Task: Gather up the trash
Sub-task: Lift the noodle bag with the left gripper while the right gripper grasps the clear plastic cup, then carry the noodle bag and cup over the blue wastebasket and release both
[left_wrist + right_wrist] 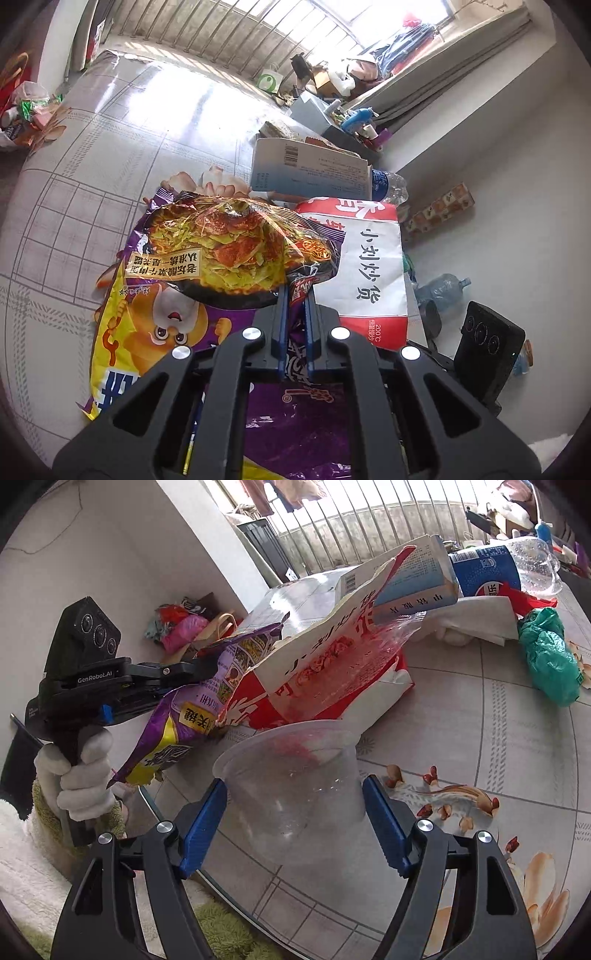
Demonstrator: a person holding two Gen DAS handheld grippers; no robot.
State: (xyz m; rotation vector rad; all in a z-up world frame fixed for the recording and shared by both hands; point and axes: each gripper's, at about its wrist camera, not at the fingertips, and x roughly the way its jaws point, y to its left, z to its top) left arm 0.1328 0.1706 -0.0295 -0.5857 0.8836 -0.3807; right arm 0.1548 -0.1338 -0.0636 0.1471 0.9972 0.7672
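My left gripper [295, 291] is shut on the edge of a crinkled purple noodle wrapper [236, 240], which stands raised over a large purple-and-yellow snack bag [155, 332]. The right wrist view shows that gripper [208, 664] from the side in a white-gloved hand [81, 775], with the purple wrapper [177, 720] hanging from it. My right gripper [294, 783] is open around a clear plastic cup [291, 794] lying on its side on the table [480, 738]. The blue pads [207, 823] sit close beside the cup's walls.
A red-and-white paper bag [332, 657] leans behind the cup, with a white-and-blue box [413, 576] and a blue-labelled bottle [491, 568] beyond. A green plastic bag [550, 661] lies at the right. The table edge [166, 812] runs near the cup. A water jug [447, 288] stands on the floor.
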